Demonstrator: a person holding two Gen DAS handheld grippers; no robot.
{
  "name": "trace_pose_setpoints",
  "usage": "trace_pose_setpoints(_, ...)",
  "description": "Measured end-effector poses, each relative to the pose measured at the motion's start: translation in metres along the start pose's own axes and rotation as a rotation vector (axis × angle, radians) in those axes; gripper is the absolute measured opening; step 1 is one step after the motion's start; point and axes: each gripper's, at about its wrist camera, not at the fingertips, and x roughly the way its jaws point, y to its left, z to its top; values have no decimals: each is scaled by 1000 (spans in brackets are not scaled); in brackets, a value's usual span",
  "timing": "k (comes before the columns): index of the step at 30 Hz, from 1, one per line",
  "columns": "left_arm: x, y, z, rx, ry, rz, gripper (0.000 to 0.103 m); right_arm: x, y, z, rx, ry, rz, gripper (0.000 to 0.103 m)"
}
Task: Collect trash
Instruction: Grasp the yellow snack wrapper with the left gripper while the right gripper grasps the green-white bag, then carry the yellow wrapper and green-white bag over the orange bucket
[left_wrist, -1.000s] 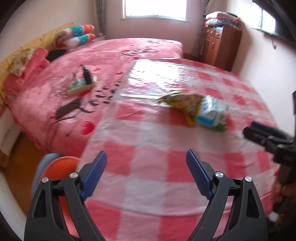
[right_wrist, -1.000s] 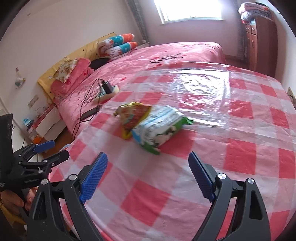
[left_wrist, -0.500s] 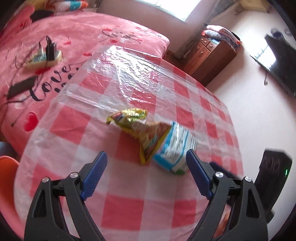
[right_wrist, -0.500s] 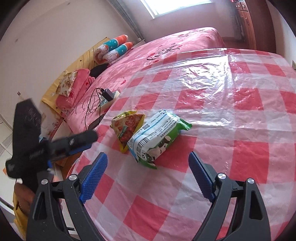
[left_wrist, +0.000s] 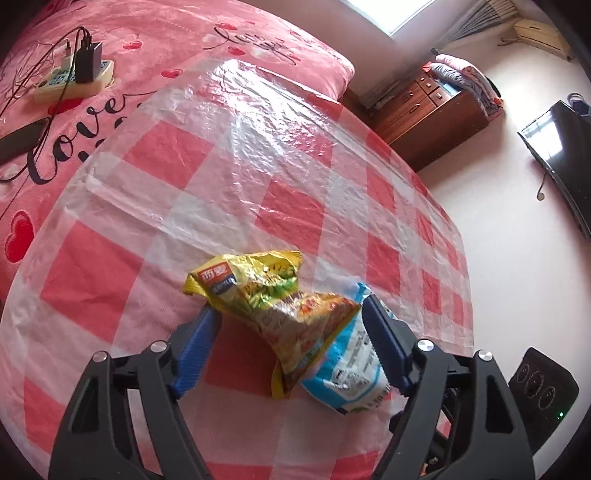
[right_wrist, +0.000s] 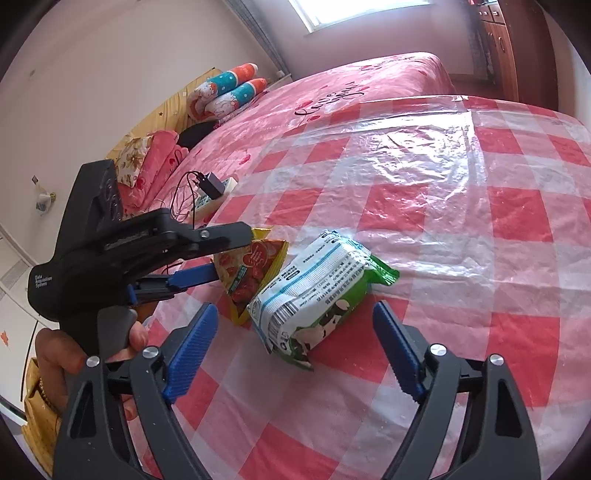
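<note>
A crumpled yellow snack bag (left_wrist: 258, 291) (right_wrist: 255, 269) and a white, blue and green package (left_wrist: 347, 369) (right_wrist: 317, 291) lie touching on the red-checked table cloth (left_wrist: 110, 277). My left gripper (left_wrist: 288, 310) (right_wrist: 218, 258) reaches down over the yellow bag. Its jaws are closing with the bag between them. One blue pad (left_wrist: 199, 339) is at the bag's edge, the other beside the white package, and no squeeze shows. My right gripper (right_wrist: 295, 312) is low in front of the white package. Its jaws are closing too, with the package's near end between the fingers and the pads clear of it.
A person's hand (right_wrist: 55, 350) holds the left gripper. Beyond the table stands a pink bed (left_wrist: 184, 33) with a power strip and charger (left_wrist: 74, 77) (right_wrist: 212, 186), a phone (left_wrist: 18, 142) and pillows (right_wrist: 225, 92). A wooden cabinet (left_wrist: 424, 110) and a wall TV (left_wrist: 561, 158) are far right.
My left gripper swung in over the table and down onto the yellow bag, and its jaws have narrowed. My right gripper crept closer to the white package and narrowed slightly.
</note>
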Motion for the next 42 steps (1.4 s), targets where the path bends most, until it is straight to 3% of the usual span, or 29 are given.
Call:
trace_pose_setpoints(5,6,-1,6,-2,-3,17,70,8,-2,4,6,9,-3,85)
trace_pose_setpoints(9,8,-2,7,9,-18,52,53,13,-2,5,0,11,-20,85)
trace_pose_setpoints(12,9,-2,7,18,-28,66,46,20,-5,7,2,9,-46,85)
trace_pose_setpoints(18,5,2,3,21,-58,46,38,30,-5,13,-13,8,-65,85)
trace_pose_setpoints(25,-4,9,-4,12,-78,30,34,42,3,19,-64,17,-113,84)
trace_pose_setpoints(29,-11,15,-10,4,-87,13,34,47,9,20,-117,25,-174,75)
trace_pose_setpoints(33,-21,18,-18,10,-101,5,34,48,10,18,-138,31,-179,60)
trace_pose_setpoints(42,-44,20,-34,30,-127,-21,33,40,12,11,-156,5,-158,51)
